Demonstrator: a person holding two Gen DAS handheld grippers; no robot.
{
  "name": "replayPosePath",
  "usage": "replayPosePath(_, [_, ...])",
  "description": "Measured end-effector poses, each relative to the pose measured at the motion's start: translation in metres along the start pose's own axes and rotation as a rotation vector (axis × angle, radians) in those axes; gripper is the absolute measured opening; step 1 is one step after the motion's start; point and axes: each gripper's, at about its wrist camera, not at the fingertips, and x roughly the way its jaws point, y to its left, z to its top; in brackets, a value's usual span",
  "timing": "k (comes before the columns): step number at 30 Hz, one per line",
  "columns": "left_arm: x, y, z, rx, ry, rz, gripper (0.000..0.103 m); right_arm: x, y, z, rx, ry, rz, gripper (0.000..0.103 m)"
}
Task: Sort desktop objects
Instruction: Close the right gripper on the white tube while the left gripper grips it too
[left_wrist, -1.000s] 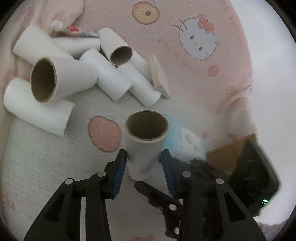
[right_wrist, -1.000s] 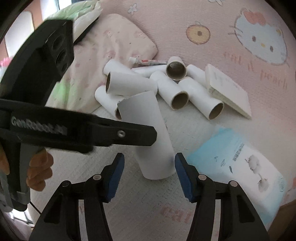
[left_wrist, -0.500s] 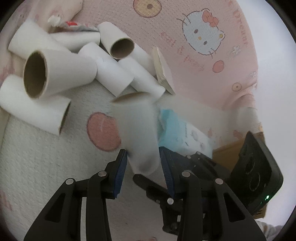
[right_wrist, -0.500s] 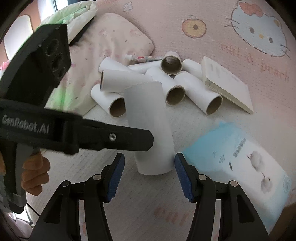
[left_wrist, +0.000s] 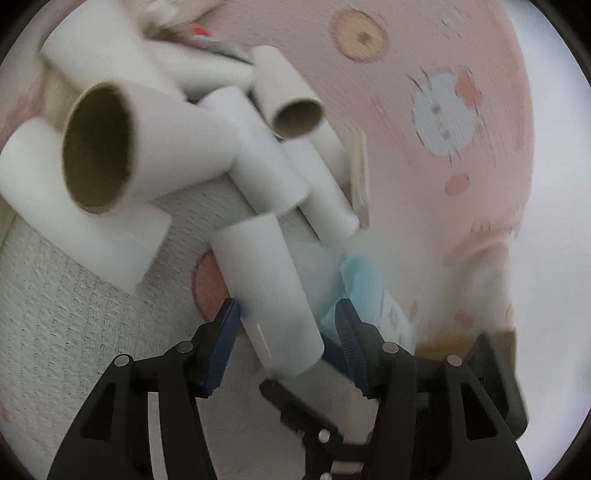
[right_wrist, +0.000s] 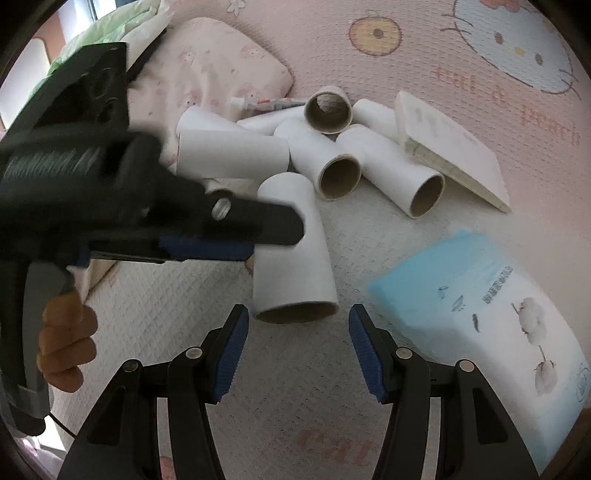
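A white cardboard tube (left_wrist: 266, 284) lies tilted on the mat (left_wrist: 74, 314) between the fingers of my left gripper (left_wrist: 286, 306). Its jaws are opening, and a gap shows between the tube and the right pad. In the right wrist view the same tube (right_wrist: 291, 251) rests on the mat with its open end toward me, one left finger (right_wrist: 273, 225) across its far part. My right gripper (right_wrist: 297, 325) stands open just short of that open end, touching nothing. Several more tubes are piled beyond (left_wrist: 258, 166) (right_wrist: 332, 147).
A notebook (right_wrist: 450, 147) leans on the pile's right side. A blue tissue pack (right_wrist: 480, 306) lies right of the tube. A pink pillow (right_wrist: 221, 66) and a small squeeze tube (right_wrist: 266, 105) sit behind. A person's hand (right_wrist: 66, 347) holds the left gripper's handle.
The tube, held upright before, has tipped over and now lies on the mat pointing at the pile. The left jaws have widened and the left gripper has dropped lower. The right gripper has stayed put.
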Motion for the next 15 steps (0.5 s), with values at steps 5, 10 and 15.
replayPosePath(5, [0.004,0.014,-0.002,-0.059,0.014,0.001,0.034,0.001,-0.001,0.004,0.012,-0.002,-0.010,0.054])
replayPosePath(10, [0.006,0.033,-0.011,-0.180,0.056,-0.119,0.031,0.001,-0.006,0.003,0.030,0.006,0.015,0.047])
replayPosePath(15, [0.009,0.024,-0.023,-0.135,0.075,-0.120,0.031,0.000,-0.003,0.000,0.023,0.024,0.006,0.045])
